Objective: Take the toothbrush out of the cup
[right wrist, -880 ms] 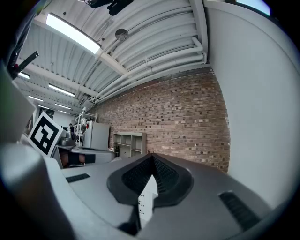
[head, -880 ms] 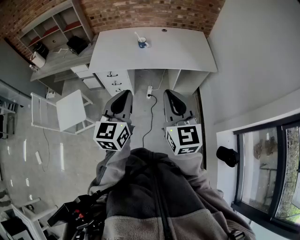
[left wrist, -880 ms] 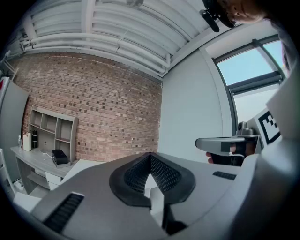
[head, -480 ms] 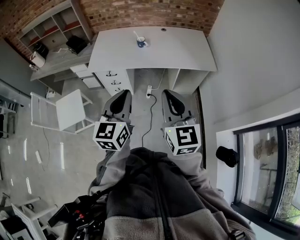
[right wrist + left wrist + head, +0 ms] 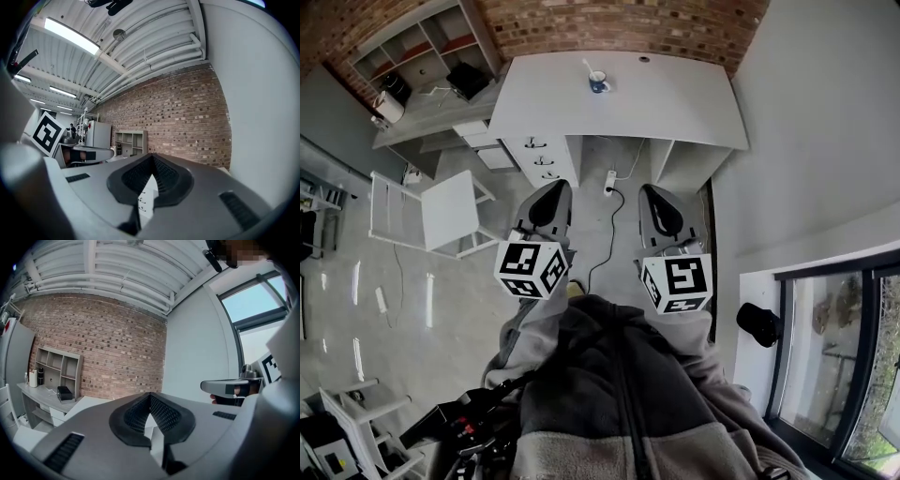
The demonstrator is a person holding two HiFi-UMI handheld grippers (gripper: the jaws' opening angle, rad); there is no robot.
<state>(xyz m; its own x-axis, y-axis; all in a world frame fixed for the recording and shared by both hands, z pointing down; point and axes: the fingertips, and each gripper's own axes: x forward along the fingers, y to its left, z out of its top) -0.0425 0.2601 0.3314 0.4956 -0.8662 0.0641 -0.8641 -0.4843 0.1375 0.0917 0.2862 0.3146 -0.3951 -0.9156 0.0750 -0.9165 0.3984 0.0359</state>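
A blue cup stands near the far edge of the white desk, with a white toothbrush leaning out of it to the left. Both grippers hang close to my body, over the floor and well short of the desk. My left gripper points toward the desk, jaws shut with nothing between them. My right gripper is beside it, also shut and empty. In the left gripper view the left gripper shows its jaws meeting at the tip; the right gripper shows the same in its own view. Neither gripper view shows the cup.
Under the desk's left side is a white drawer unit. A power strip and a black cable lie on the floor ahead. A white chair stands at left, shelves behind it. Brick wall behind the desk; window at right.
The view has shifted: the desk and cup sit slightly lower and further right, as I step toward them. Both grippers stay shut and level in front of me.
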